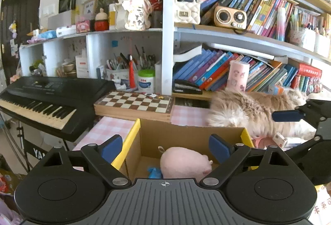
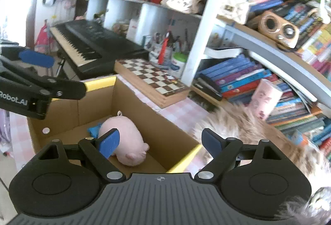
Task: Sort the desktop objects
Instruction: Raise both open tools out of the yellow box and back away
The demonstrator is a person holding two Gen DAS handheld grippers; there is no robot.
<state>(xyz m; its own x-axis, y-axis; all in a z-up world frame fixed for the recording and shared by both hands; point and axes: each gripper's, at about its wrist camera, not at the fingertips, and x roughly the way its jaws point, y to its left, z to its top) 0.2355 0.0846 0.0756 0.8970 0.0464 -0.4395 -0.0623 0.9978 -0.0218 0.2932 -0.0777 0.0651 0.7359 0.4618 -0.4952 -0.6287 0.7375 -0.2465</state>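
A pink plush pig point(image 1: 183, 163) lies inside an open cardboard box point(image 1: 149, 140) with yellow flaps, next to a small blue item point(image 1: 154, 172). My left gripper point(image 1: 165, 147) is open and empty above the box. My right gripper point(image 2: 161, 143) is open and empty over the box's right side; the pig point(image 2: 124, 138) and the box point(image 2: 165, 134) show below it. A fluffy beige plush point(image 1: 254, 113) lies right of the box, also in the right wrist view point(image 2: 248, 132). The right gripper's finger point(image 1: 287, 116) reaches in over it.
A chessboard box point(image 1: 134, 104) sits behind the cardboard box on the pink checked tablecloth point(image 1: 107, 130). A black keyboard point(image 1: 47, 101) stands at the left. Shelves with books point(image 1: 217, 72), a pink tube point(image 1: 238, 75) and a pen holder point(image 1: 120, 75) line the back.
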